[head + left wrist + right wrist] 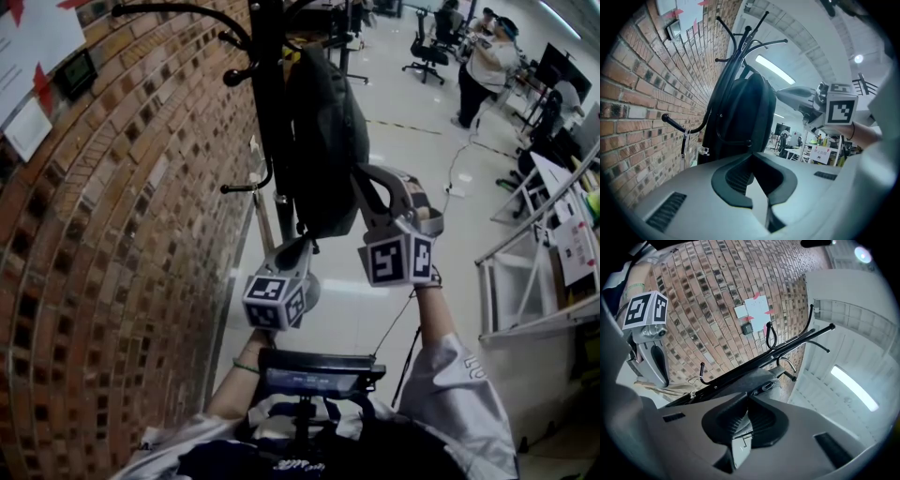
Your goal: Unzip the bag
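The black bag (323,141) hangs on the coat rack (267,94). The left tool (305,243) pinches the bag's bottom edge; the right tool (360,174), at the bag's side, is closed on what looks like a zipper pull (743,437).

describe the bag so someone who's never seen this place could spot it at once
Find the brick wall on the left; a black coat stand rises beside it. The bag hangs from that stand: a dark rounded backpack, the only bulky soft thing among thin bare hooks.
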{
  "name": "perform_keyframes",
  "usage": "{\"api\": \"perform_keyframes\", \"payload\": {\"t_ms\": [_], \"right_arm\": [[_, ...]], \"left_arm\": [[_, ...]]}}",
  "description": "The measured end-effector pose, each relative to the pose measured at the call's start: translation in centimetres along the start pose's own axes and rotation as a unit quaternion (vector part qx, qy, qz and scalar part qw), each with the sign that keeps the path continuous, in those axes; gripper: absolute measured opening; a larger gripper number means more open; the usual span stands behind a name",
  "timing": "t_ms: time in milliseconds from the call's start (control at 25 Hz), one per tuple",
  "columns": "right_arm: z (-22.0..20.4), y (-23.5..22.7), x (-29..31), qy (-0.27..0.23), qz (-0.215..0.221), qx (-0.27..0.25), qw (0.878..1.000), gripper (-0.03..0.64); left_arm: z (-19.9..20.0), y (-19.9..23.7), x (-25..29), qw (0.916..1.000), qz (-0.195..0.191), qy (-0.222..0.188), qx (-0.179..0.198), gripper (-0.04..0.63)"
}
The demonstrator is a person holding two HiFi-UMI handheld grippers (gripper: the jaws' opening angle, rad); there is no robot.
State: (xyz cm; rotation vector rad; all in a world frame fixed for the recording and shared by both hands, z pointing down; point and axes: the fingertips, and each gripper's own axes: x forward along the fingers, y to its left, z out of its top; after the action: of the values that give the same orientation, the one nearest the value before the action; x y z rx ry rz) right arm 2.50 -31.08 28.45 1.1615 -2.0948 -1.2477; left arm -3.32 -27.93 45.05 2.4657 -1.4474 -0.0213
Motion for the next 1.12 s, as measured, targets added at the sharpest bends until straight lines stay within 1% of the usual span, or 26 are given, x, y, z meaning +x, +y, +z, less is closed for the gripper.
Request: {"api": "perform_keyframes", "payload": {"t_ms": [240, 440, 720, 840, 1120], "right_arm": [[-0.8, 1.2, -0.3, 0.008, 0.015, -0.014, 1.000, 0.009], [-1.6, 2.5, -0.8, 0.016, 0.026, -0.016, 0.999, 0.009], [-2.0, 3.5, -1.0, 0.021, 0.027, -0.006, 0.999, 0.010], [-2.2, 3.8, -1.2, 0.023, 0.030, -0.012, 0.999, 0.011], [-3.2, 5.2, -1.4, 0.034, 0.045, -0.022, 0.998, 0.011]], "left_arm": [[-0.1, 0.2, 0.2, 1.0000, 0.001, 0.003, -0.004, 0.008], [-0.2, 0.1, 0.2, 1.0000, -0.001, 0.002, -0.005, 0.008], [-0.3, 0.2, 0.2, 1.0000, -0.003, 0.004, -0.005, 0.008], [-0.5, 0.3, 0.3, 1.0000, -0.004, -0.003, -0.004, 0.008], [-0.3, 0.4, 0.1, 1.0000, 0.001, 0.003, -0.005, 0.008]]}}
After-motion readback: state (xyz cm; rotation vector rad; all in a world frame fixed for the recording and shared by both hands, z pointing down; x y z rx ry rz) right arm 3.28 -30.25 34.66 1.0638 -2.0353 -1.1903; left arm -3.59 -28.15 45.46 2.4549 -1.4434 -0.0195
